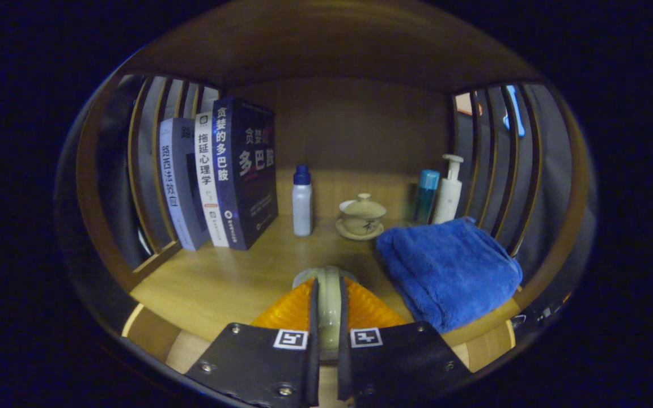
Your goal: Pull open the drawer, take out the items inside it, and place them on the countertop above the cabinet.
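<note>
Gripper clamped on pale round item above countertop, beside blue towel.

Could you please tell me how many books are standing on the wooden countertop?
3: a grey book outermost, a white book in the middle and a dark navy book nearest the small white bottle. More could be hidden behind.

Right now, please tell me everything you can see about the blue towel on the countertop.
The blue towel is a thick, fluffy cloth, plush like microfibre, folded into a soft rectangular bundle. It lies flat on the wooden countertop, ahead of the gripper and to its right side, with one corner reaching the front edge. A white pump bottle and a teal bottle stand just behind it. The gripper's fingers are shut on a pale rounded object and do not touch the towel.
</note>
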### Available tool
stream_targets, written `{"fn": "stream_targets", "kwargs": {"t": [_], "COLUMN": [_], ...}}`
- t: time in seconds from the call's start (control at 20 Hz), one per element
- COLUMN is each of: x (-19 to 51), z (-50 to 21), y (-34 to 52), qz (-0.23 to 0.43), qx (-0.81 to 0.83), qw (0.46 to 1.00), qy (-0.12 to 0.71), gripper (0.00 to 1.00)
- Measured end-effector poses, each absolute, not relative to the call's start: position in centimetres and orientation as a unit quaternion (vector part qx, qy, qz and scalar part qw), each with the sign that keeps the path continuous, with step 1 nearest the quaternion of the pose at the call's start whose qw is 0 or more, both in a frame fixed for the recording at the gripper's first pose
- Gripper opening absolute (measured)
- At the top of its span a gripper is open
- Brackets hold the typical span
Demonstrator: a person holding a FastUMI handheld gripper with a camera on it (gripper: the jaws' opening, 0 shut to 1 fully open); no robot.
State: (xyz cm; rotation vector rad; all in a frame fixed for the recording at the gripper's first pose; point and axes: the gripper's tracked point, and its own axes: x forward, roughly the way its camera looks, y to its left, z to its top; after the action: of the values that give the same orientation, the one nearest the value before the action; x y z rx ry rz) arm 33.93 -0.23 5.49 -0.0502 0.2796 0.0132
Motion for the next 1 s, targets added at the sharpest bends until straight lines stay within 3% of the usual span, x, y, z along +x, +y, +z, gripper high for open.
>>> {"fn": "stream_targets", "kwargs": {"t": [0.6, 1.0], "x": [36.5, 26.3], "z": [5.5, 12.3], "y": [-0.7, -1.9], "qz": [0.013, -0.011], "qx": [-0.018, -0.047], "qw": [0.992, 0.997], "qy": [0.123, 0.068], "gripper": [0.2, 0.83]}}
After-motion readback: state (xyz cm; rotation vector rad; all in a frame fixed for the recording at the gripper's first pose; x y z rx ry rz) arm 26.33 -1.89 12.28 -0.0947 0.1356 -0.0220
